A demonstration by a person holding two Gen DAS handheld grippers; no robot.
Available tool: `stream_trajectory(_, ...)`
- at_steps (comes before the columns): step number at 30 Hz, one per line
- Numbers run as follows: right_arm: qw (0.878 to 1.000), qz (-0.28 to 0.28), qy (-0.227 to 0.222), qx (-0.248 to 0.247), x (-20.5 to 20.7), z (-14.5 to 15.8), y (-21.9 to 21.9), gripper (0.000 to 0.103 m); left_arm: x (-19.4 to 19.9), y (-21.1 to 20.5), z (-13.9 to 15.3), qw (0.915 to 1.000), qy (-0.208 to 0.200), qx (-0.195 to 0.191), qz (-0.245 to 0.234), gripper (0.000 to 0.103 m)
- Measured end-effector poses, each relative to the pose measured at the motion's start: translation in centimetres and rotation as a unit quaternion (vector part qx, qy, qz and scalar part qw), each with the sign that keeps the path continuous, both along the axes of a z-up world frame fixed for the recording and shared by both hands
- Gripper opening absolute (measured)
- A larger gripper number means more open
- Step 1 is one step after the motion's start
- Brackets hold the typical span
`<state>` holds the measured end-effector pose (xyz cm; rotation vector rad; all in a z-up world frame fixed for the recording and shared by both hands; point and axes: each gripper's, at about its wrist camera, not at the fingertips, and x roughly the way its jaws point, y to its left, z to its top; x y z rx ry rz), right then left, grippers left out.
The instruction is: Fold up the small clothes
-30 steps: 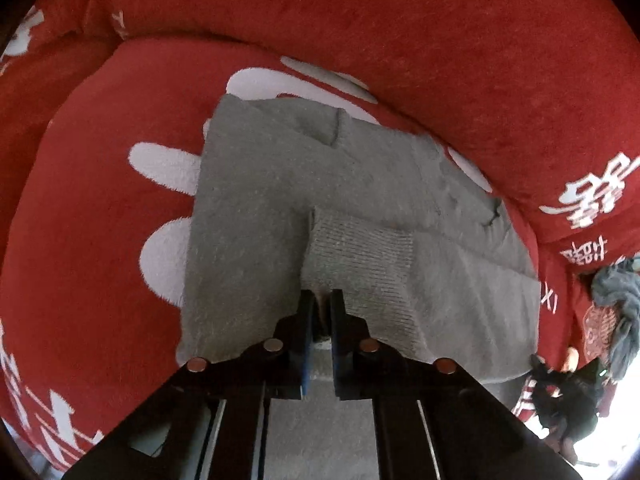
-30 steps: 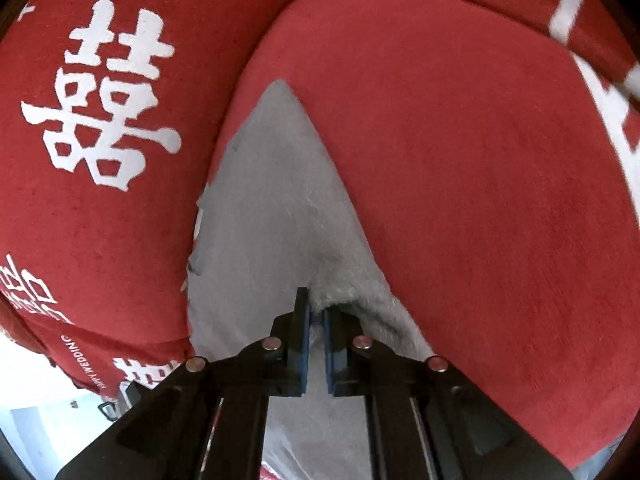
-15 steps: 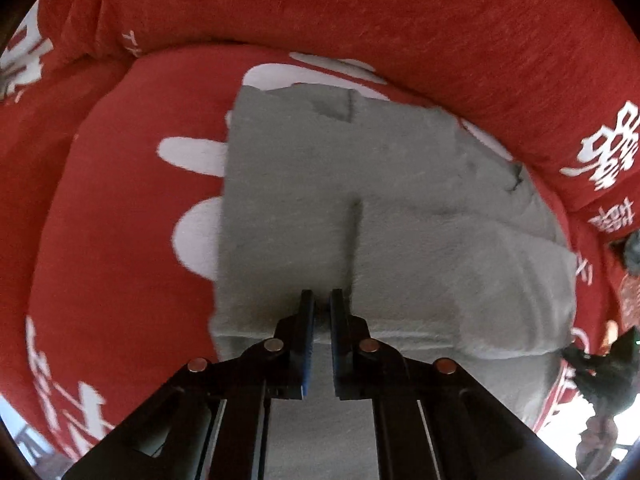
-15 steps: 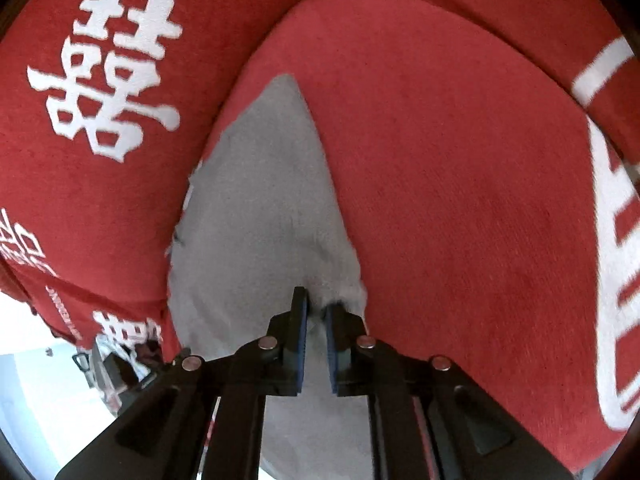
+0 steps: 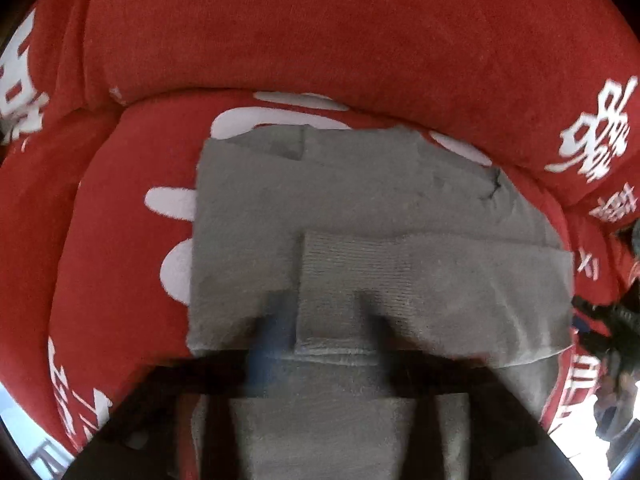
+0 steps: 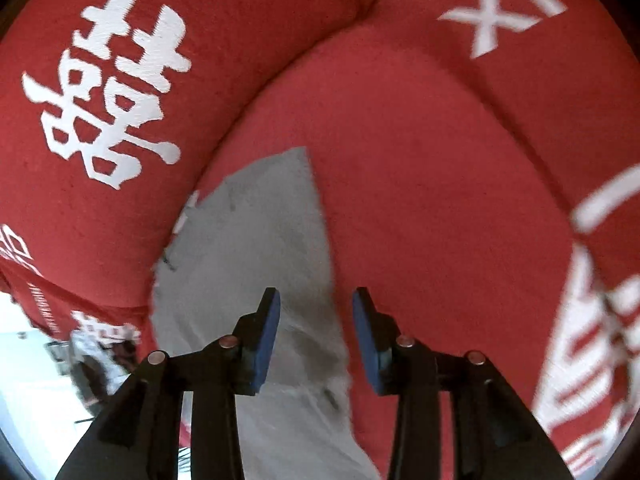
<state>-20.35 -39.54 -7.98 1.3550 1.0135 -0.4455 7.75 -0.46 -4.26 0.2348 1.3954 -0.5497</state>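
Left view first: the grey garment (image 5: pixel 360 216) is lying flat on the red cushion (image 5: pixel 120 240), w/ white print showing at its left and top edges. A ribbed cuff/sleeve end (image 5: pixel 344 276) is lying folded across the middle of the body, coming in from the right. The left gripper (image 5: pixel 324 320) is motion-blurred, but its fingers are standing apart, one each side of the cuff's near end, gripping nothing as far as can be seen. The hem nearest the camera is running under the gripper, w/ more grey cloth below it.

Right view: the right gripper (image 6: pixel 316 332) is also standing wide apart, hovering over the garment's right edge (image 6: pixel 328 248), which is running between the blue pads (image 6: pixel 267 332). Cloth isn't being pinched there.

Progress, my read: one sleeve is looking folded in, body is sitting fairly smooth; I'm guessing maybe halfway. Prob. left: bringing the bottom up or halving the body, then tidying.

Edges/room: the left edge is sitting straight, w/ open cushion beside it. The top edge is lying close to the raised red backrest (image 5: pixel 320 32), so little room that way. The right side is nearing the cushion's seam; in the right view, wide bare cushion is lying right of the cloth, good for moving. Dark clutter is sitting at the far right of the left view, too blurred to ID.
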Motion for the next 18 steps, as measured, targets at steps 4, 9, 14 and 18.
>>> stream_trajectory(4,0.999,0.036,0.015,-0.027,1.8,0.8,0.2,0.008,-1.2,-2.0,-0.8,0.9988,-0.022,0.021,-0.039,0.074)
stream_trajectory(9,0.983,0.127,0.07,-0.109,3.4,2.2,0.7,0.008,-2.0,-2.1,-3.4,0.9961,-0.026,0.064,-0.055,0.074)
stream_trajectory(14,0.985,0.103,0.094,-0.106,1.8,1.9,0.1,0.01,-2.1,-1.7,-3.2,0.9962,-0.027,0.062,-0.055,0.074)
stream_trajectory(18,0.989,0.089,0.066,-0.101,0.5,3.8,1.1,0.01,-2.2,-2.0,-3.2,0.9957,-0.027,0.067,-0.058,0.074)
